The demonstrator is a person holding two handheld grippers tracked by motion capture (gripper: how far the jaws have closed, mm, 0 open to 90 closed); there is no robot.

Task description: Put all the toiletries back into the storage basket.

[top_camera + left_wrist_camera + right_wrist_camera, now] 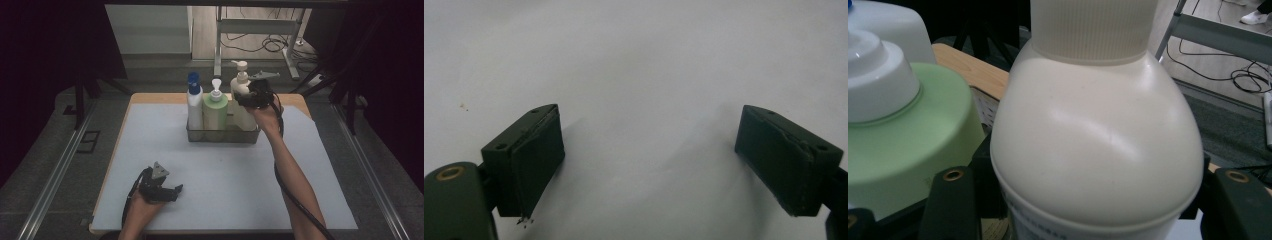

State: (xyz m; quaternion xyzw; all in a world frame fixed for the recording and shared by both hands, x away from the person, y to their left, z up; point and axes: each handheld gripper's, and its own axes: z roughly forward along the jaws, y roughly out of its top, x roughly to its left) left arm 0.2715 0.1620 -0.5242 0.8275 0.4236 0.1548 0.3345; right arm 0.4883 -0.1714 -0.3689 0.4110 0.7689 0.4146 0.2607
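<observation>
Your right claw (245,97) pinches the cream pump bottle (1098,145) below its smooth, slippery shoulder; grip the stiff body firmly.

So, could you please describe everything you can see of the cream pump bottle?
The cream pump bottle looks like smooth, glossy plastic, with rounded shoulders, a ribbed collar and a white pump head. It stands upright at the right end of the basket, beside the green bottle. The right gripper has its jaws around the bottle's body.

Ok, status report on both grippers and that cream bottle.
Right gripper closed around cream pump bottle in the basket. Left gripper open, idle on the mat. Green bottle close alongside.
</observation>
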